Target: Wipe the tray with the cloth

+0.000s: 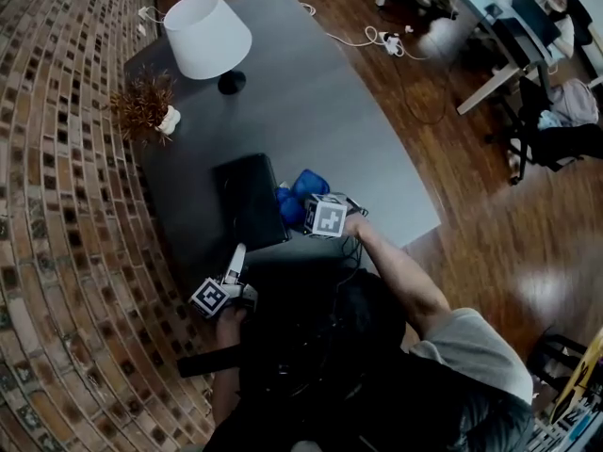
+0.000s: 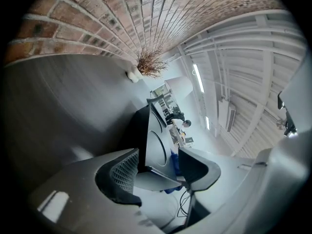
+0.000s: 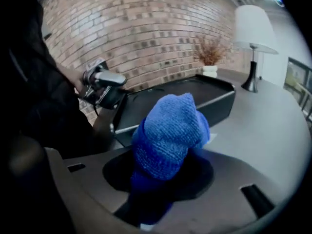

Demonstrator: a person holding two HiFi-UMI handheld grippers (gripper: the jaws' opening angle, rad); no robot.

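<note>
Ok, head view: black tray sits flat on the grey table, near the edge closest to the person. Left gripper comes in from 6 o'clock and meets the tray's near-left corner. In the left gripper view the left gripper has that tray rim between its jaws, both pads against it, so it's clamped on the tray. Blue cloth is at the tray's 3 o'clock, touching its right side, bunched up, not yet inside. Right gripper holds it. In the right gripper view the right gripper has its jaws clenched on the cloth, with the wad sticking out past the tips. Tray is just beyond it, towards 12 o'clock. White lamp stands at the tray's 12 o'clock, well apart. Dried plant in a small white pot is at 11 o'clock, by the brick wall.
</note>
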